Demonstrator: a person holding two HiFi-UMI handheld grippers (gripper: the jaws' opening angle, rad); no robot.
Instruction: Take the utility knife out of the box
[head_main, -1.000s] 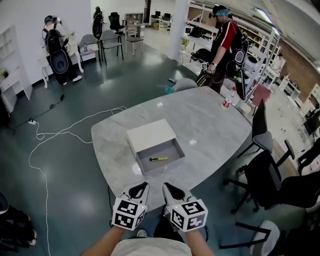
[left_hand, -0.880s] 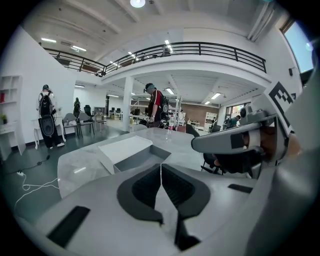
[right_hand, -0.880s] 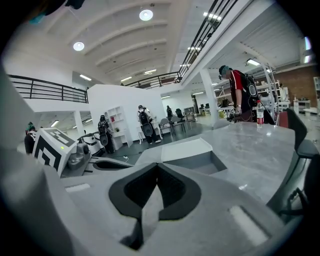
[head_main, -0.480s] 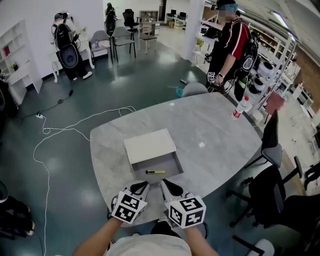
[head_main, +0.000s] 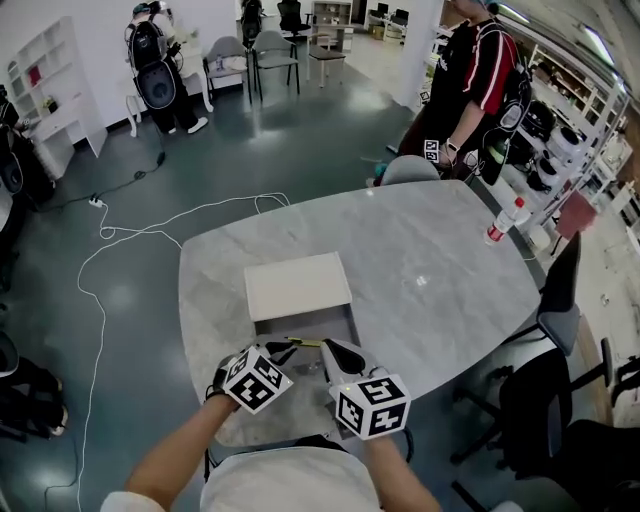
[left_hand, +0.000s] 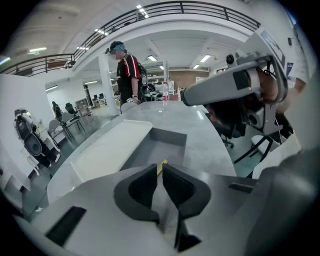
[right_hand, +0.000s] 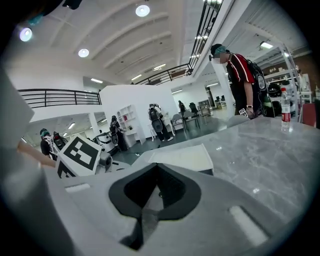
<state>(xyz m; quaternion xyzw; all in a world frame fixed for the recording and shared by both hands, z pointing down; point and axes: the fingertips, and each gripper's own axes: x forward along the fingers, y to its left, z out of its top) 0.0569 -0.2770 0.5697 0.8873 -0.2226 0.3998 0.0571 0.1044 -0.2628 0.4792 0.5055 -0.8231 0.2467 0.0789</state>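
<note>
A flat box sits on the grey marble table (head_main: 430, 260), its white lid (head_main: 297, 285) slid back and its grey tray (left_hand: 161, 146) open toward me. The yellow utility knife (head_main: 304, 342) lies in the tray and shows as a yellow sliver (left_hand: 161, 167) just past the left jaws. My left gripper (head_main: 283, 349) is at the tray's near edge, shut and empty, with its tips just short of the knife. My right gripper (head_main: 336, 351) hovers beside it at the tray's near right, also shut and empty. In the right gripper view the lid (right_hand: 182, 155) lies beyond the shut jaws (right_hand: 157, 171).
A water bottle (head_main: 503, 221) stands at the table's far right edge. One person (head_main: 482, 80) stands behind the table and another (head_main: 155, 70) is at the far left. A white cable (head_main: 110, 250) trails on the floor. Office chairs (head_main: 560, 310) stand to the right.
Both grippers have moved forward from the table's near edge to the open tray. The left gripper has tilted and now partly covers the knife in the head view.
</note>
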